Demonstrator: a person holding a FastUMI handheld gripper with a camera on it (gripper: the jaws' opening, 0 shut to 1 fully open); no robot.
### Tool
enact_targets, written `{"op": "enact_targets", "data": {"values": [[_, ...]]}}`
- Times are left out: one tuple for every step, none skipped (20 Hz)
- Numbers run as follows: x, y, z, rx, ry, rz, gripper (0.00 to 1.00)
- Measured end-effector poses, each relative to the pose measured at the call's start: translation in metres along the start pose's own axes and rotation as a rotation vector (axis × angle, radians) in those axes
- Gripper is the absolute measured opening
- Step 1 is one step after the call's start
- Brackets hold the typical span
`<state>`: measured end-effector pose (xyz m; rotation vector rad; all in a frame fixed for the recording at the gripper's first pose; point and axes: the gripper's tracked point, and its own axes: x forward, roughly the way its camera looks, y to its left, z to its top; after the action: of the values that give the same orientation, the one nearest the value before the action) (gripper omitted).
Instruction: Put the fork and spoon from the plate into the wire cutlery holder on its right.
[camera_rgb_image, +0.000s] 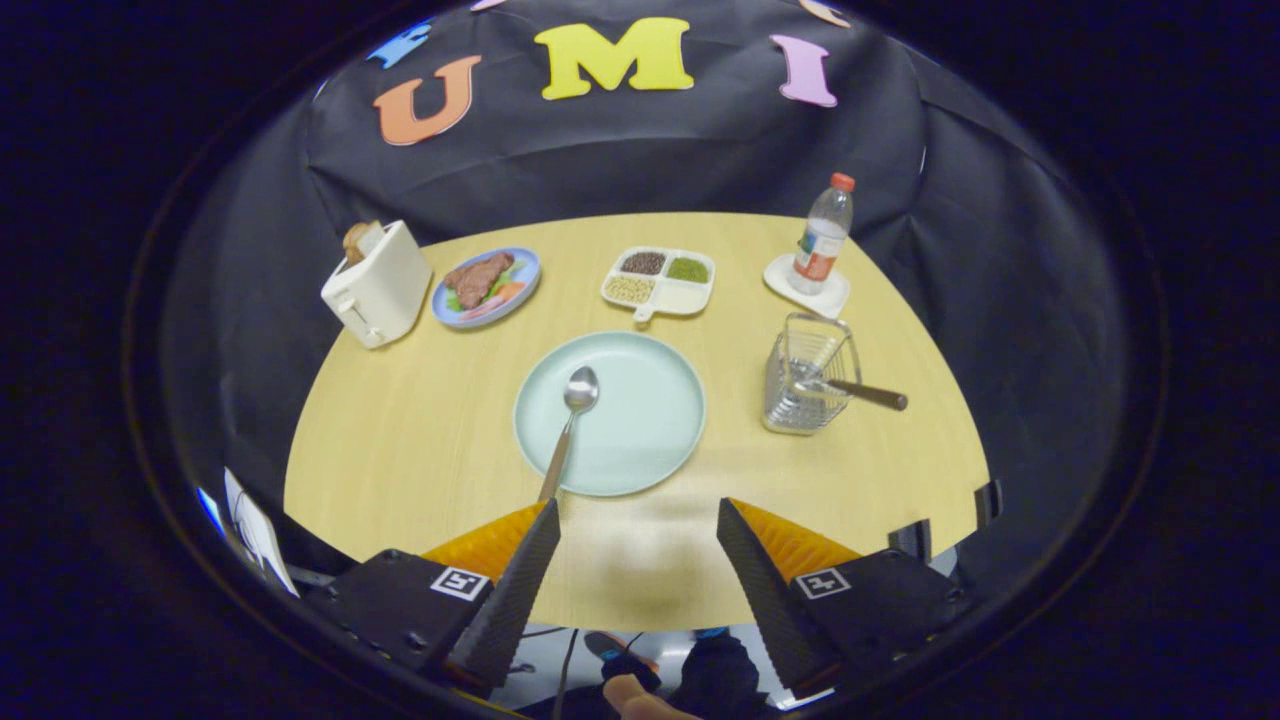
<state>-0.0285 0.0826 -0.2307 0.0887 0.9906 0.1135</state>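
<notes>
A pale green plate (640, 420) lies in the middle of the round wooden table, just ahead of my fingers. A metal spoon (572, 415) with a brown handle rests on the plate's left part, bowl pointing away, its handle end reaching over the near rim toward my left finger (520, 570). To the plate's right stands the wire cutlery holder (808, 375). A fork (860, 392) leans inside it, its dark handle sticking out to the right. My gripper (637, 515) hovers open near the table's front edge, with nothing between the fingers.
At the back stand a white toaster (378, 283) with bread, a blue plate of food (487, 285), a white divided dish (660, 282) with beans, and a water bottle (824, 237) on a white coaster. Bare tabletop (420, 440) lies left of the plate.
</notes>
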Motion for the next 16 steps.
{"op": "enact_targets", "data": {"values": [[0.008,0.007,-0.006,0.008,0.025,0.008,0.95],[0.015,0.014,-0.012,0.019,0.051,0.014,0.95],[0.022,0.022,-0.017,0.036,0.076,0.025,0.95],[0.029,0.029,-0.021,0.057,0.103,0.034,0.95],[0.037,0.034,-0.025,0.078,0.131,0.036,0.95],[0.046,0.039,-0.029,0.098,0.158,0.036,0.95],[0.054,0.043,-0.031,0.114,0.177,0.033,0.95],[0.063,0.047,-0.034,0.121,0.196,0.029,0.96],[0.071,0.050,-0.036,0.123,0.212,0.021,0.97],[0.077,0.054,-0.038,0.128,0.227,0.017,0.98],[0.084,0.059,-0.040,0.137,0.244,0.018,0.97],[0.091,0.063,-0.040,0.149,0.259,0.021,0.97],[0.097,0.067,-0.039,0.163,0.271,0.022,0.97],[0.102,0.067,-0.038,0.172,0.285,0.008,0.97],[0.107,0.069,-0.036,0.181,0.293,0.006,0.96],[0.110,0.072,-0.030,0.183,0.294,0.006,0.95]]}}
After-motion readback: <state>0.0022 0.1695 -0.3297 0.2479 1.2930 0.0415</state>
